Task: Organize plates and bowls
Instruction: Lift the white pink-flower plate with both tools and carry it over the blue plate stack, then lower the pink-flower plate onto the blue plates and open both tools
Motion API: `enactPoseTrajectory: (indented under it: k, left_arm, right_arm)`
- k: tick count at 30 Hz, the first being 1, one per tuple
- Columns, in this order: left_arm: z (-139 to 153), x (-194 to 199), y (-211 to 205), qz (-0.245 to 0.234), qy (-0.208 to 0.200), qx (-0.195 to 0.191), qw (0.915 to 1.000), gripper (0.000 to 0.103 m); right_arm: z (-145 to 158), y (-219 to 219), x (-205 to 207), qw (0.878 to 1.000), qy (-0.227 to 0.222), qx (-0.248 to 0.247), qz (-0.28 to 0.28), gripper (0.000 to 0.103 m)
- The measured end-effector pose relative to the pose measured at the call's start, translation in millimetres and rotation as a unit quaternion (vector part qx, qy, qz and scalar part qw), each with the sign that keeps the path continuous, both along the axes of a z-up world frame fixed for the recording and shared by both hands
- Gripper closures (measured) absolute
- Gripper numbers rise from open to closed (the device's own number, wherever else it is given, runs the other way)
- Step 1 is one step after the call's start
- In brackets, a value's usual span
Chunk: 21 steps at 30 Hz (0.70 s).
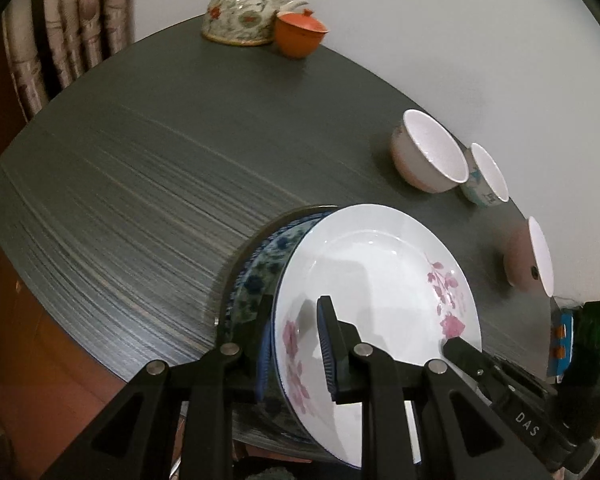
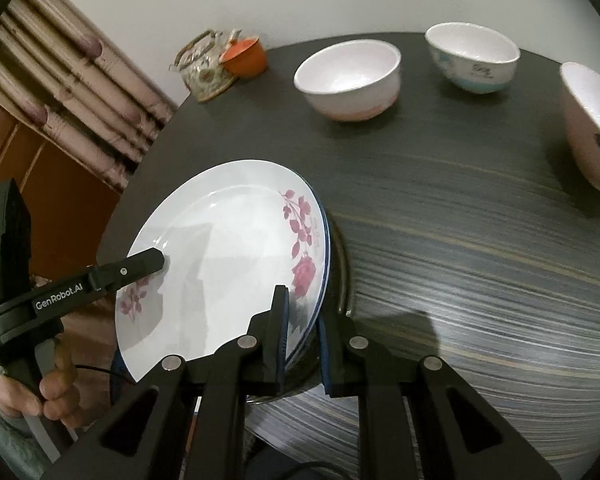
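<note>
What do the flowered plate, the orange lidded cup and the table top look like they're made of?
Flowered plate: glazed ceramic or porcelain, likely; glossy white with reflections and printed pink roses, though melamine can't be ruled out.
Orange lidded cup: probably glazed ceramic; smooth, even colour, soft sheen.
Table top: seems a matte laminate or veneer; dark grey with fine, regular wood-like streaks.

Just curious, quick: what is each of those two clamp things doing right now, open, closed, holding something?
Left gripper: closed on the near rim of the stack of plates.
Right gripper: closed on the opposite rim of the same stack.
</note>
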<state>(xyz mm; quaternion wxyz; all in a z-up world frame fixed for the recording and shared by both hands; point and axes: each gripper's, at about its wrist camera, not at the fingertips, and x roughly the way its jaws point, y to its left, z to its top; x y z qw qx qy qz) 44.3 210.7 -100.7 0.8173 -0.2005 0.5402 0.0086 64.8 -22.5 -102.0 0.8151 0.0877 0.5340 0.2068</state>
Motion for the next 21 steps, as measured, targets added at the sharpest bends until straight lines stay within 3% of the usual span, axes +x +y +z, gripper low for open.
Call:
enactPoseTrajectory:
  k: [21]
  left_arm:
    - [-29.4,9.8,1.7,0.011,0.029,0.003,0.9995,0.082]
  right_arm:
    - [-25.6,19.9,2.6,1.000,0.023,-0.017,0.005,0.089]
